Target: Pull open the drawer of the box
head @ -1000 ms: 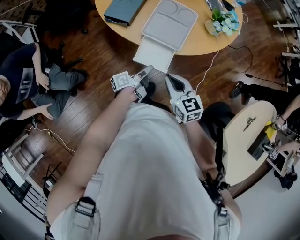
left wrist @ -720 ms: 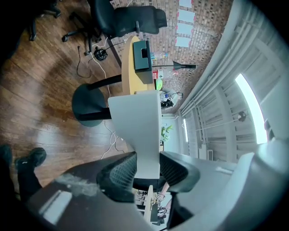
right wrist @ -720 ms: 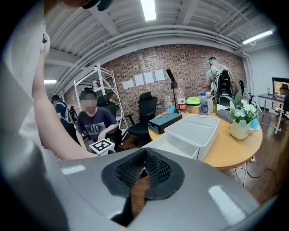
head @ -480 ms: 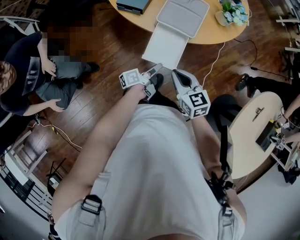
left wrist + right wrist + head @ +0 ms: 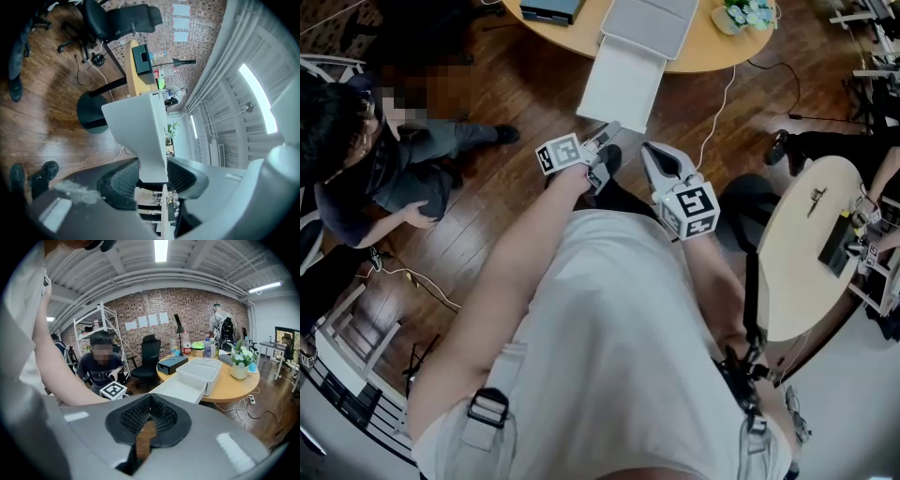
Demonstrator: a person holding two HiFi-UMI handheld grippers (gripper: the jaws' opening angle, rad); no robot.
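The white box (image 5: 649, 19) lies on a round wooden table (image 5: 712, 58), and its drawer (image 5: 623, 84) sticks far out over the table's edge toward me. My left gripper (image 5: 607, 139) is at the drawer's front end. In the left gripper view the drawer's front wall (image 5: 140, 126) stands between the two ribbed pads (image 5: 117, 180), which lie against both of its faces while the jaws are opening. My right gripper (image 5: 650, 157) hangs beside it to the right, shut and empty. The right gripper view looks past the gripper (image 5: 149, 401) at the box (image 5: 205, 369) and drawer (image 5: 180, 387).
A dark case (image 5: 548, 9) and a flower pot (image 5: 745, 14) share the table with the box. A seated person (image 5: 356, 159) is at the left on the wooden floor. Another round table (image 5: 797, 253) stands at the right. A white cable (image 5: 717, 112) hangs from the table.
The drawer has come further out of the box. Both grippers and my body have backed away from the table, which now sits higher in the head view.
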